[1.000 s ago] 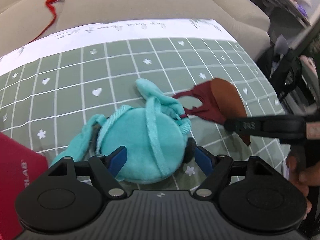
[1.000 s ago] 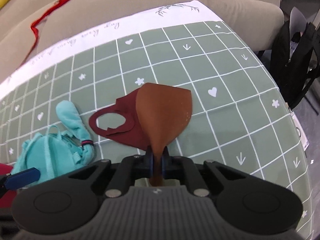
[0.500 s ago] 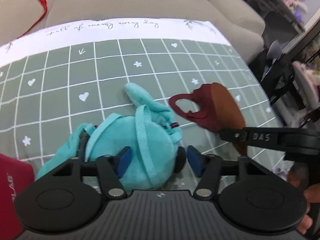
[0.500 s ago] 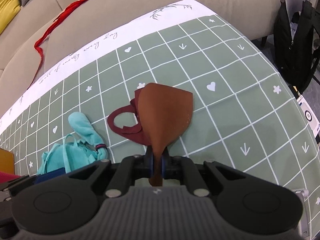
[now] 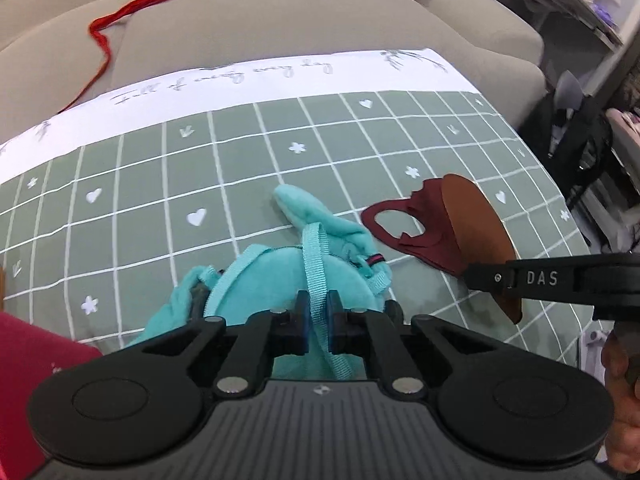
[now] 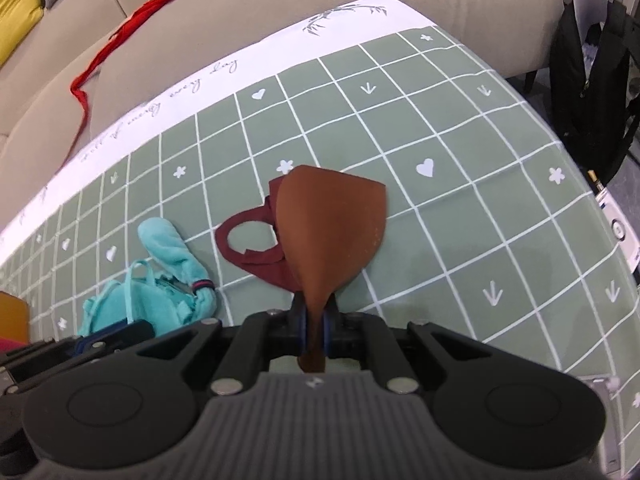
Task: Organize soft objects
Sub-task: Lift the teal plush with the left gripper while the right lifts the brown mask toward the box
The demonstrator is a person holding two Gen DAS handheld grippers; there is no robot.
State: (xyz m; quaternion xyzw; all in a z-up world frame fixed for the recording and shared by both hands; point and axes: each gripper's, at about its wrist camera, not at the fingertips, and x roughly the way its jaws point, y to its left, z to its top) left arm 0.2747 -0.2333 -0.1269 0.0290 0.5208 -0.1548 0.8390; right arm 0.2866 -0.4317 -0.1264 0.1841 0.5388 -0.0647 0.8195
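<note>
A teal plush pouch [image 5: 280, 280] with long ears and webbing straps lies on the green checked cloth [image 5: 160, 184]. My left gripper [image 5: 318, 312] is closing its jaws on one teal strap [image 5: 314, 264], and the pads pinch it. To its right lies a maroon face mask [image 5: 416, 232] under a brown one [image 5: 476, 228]. My right gripper [image 6: 316, 320] is shut on the lower corner of the brown mask [image 6: 332, 232], which stands up above the maroon mask [image 6: 256, 248]. The teal pouch [image 6: 160, 300] shows at the left of the right wrist view.
A beige sofa [image 5: 280, 20] with a red ribbon [image 5: 104, 40] runs behind the cloth. A red box [image 5: 28, 368] sits at the lower left. A black backpack [image 6: 592, 80] stands past the cloth's right edge. A hand [image 5: 620, 368] holds the right gripper.
My left gripper's jaws have gone from wide around the pouch to pinched on its teal strap. The right gripper keeps its hold on the brown mask.
</note>
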